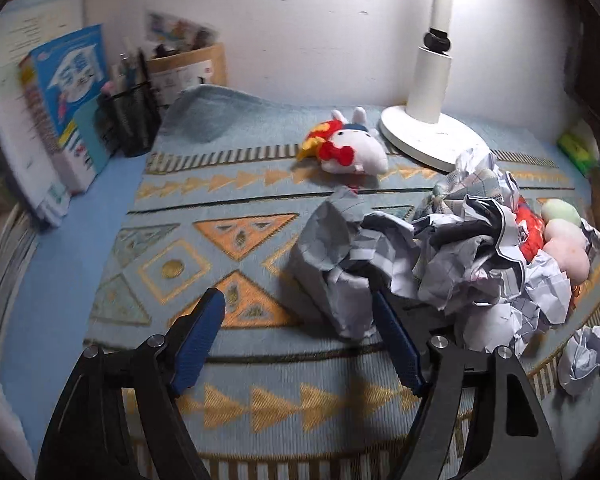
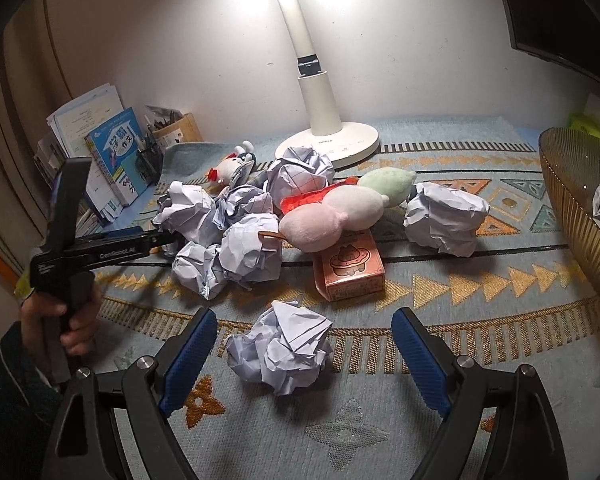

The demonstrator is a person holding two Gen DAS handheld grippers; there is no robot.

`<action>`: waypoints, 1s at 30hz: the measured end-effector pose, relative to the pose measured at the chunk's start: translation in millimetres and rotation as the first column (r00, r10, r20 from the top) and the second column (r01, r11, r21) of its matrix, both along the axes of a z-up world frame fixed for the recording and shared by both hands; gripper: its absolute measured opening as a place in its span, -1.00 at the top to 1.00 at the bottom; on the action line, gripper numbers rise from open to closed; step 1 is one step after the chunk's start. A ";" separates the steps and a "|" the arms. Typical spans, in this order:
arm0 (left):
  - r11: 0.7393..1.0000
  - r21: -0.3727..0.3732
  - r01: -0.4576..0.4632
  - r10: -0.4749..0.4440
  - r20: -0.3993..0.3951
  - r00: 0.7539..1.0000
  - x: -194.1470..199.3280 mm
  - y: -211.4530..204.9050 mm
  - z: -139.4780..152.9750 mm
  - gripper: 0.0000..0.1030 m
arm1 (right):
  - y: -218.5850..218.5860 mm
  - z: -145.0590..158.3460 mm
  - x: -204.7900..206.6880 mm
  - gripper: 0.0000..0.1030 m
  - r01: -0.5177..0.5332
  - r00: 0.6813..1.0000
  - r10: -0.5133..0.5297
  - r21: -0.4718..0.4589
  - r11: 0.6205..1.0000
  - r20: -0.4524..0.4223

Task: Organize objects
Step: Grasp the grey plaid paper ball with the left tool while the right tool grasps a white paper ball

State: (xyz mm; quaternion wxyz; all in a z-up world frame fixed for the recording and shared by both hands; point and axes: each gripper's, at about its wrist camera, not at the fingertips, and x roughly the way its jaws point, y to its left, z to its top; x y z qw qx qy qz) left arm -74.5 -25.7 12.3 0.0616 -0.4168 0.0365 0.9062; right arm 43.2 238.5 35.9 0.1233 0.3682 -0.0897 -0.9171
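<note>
8 paper balls [image 2: 280,348], 2 plush [image 2: 332,220], box [image 2: 350,268]

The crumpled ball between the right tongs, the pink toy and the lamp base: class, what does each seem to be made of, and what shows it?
Crumpled ball: paper, matte white with faint lines; sharp creases show it.
Pink toy: plush fabric, probably stuffed; soft rounded lobes, fuzzy surface.
Lamp base: likely plastic or painted metal; smooth, white, slightly glossy.
</note>
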 end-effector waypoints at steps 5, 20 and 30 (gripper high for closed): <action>0.993 0.071 0.094 -0.095 0.018 0.995 -23.9 11.0 -9.2 0.15 | 16.5 9.1 7.3 -0.71 0.078 0.997 -0.079 -0.047 0.996 -0.024; 0.982 0.187 -0.012 0.026 -0.072 0.997 110.2 1.3 10.9 0.25 | -12.6 0.1 32.7 -0.51 -0.001 0.997 -0.007 0.096 0.995 0.082; 0.992 0.122 0.009 0.008 -0.134 0.991 121.2 43.9 10.0 0.23 | -28.6 -19.7 1.4 -0.53 -0.035 0.986 0.010 0.146 0.989 0.166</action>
